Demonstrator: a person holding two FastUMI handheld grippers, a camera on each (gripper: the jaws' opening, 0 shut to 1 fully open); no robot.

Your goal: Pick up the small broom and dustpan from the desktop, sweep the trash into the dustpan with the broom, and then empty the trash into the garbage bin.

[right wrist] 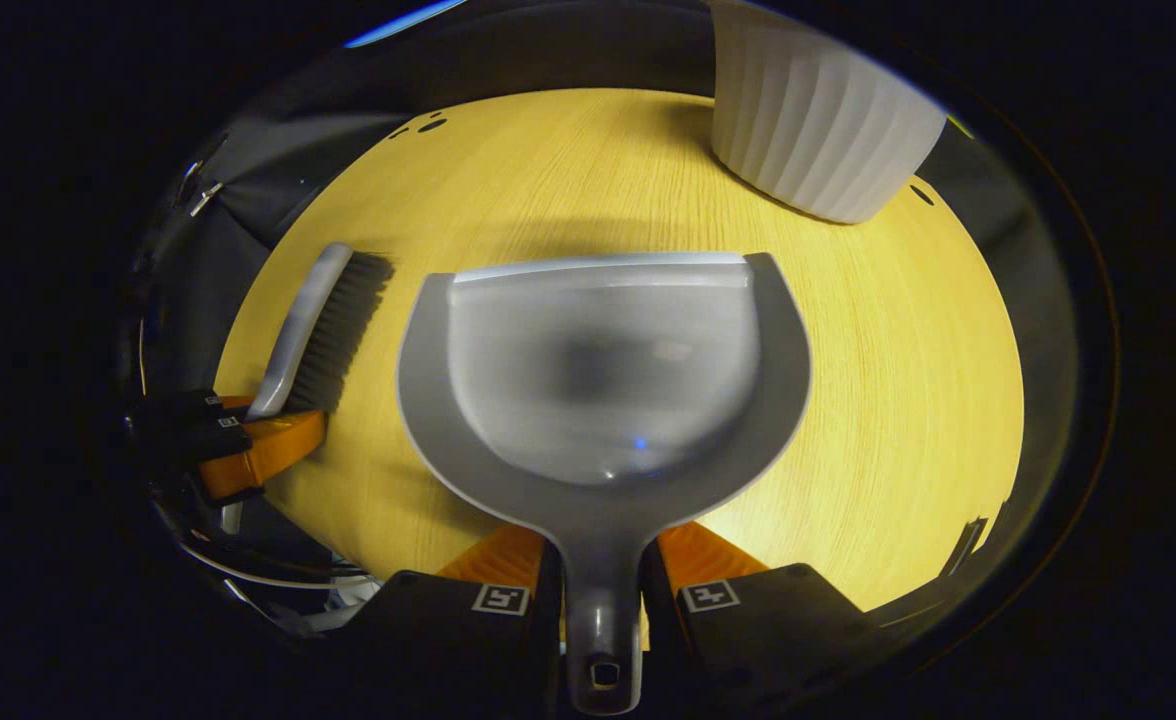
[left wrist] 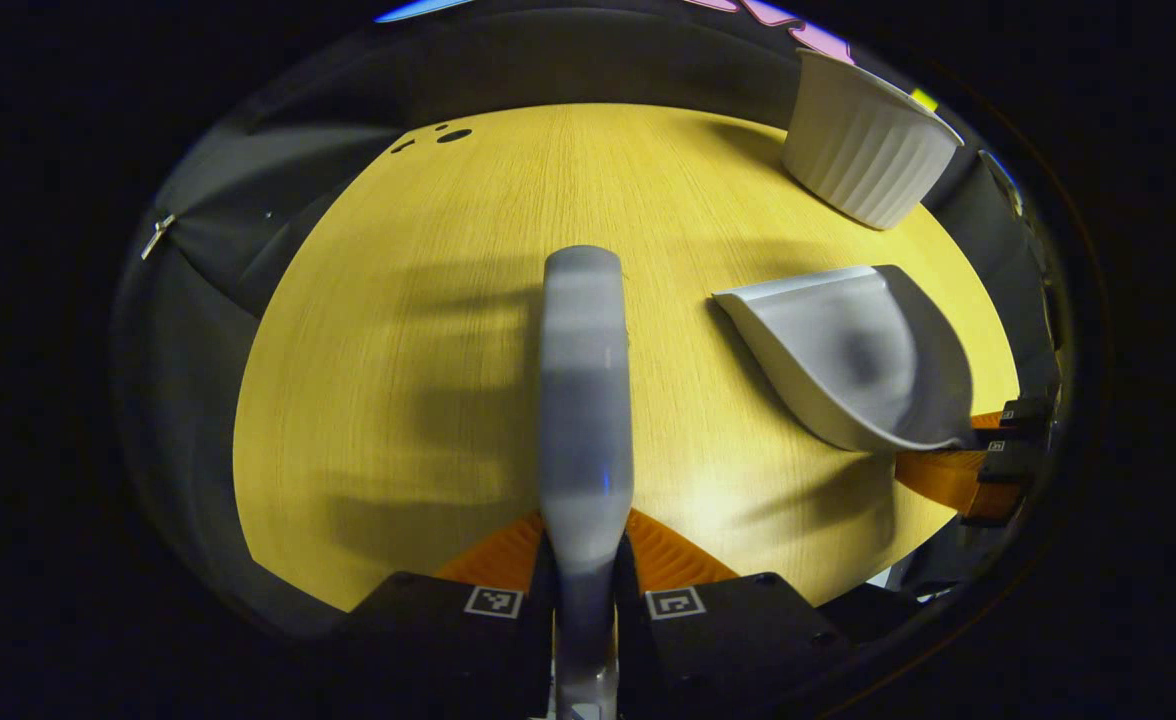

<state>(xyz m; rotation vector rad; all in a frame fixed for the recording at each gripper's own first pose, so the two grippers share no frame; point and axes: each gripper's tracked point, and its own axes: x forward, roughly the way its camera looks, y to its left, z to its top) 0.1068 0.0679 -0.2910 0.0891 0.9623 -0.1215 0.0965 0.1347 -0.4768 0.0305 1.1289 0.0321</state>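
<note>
My left gripper is shut on the handle of the small grey broom, which points forward over the yellow wooden desktop. In the right gripper view the broom shows at the left with its dark bristles facing right, held by the left gripper. My right gripper is shut on the handle of the grey dustpan, whose mouth faces away over the desktop. From the left gripper view the dustpan is at the right, with the right gripper behind it. I see no trash on the desktop or in the pan.
A white ribbed garbage bin stands at the far right of the desktop, just beyond the dustpan's mouth. Small dark holes mark the desktop's far edge. Black cloth wall surrounds the table.
</note>
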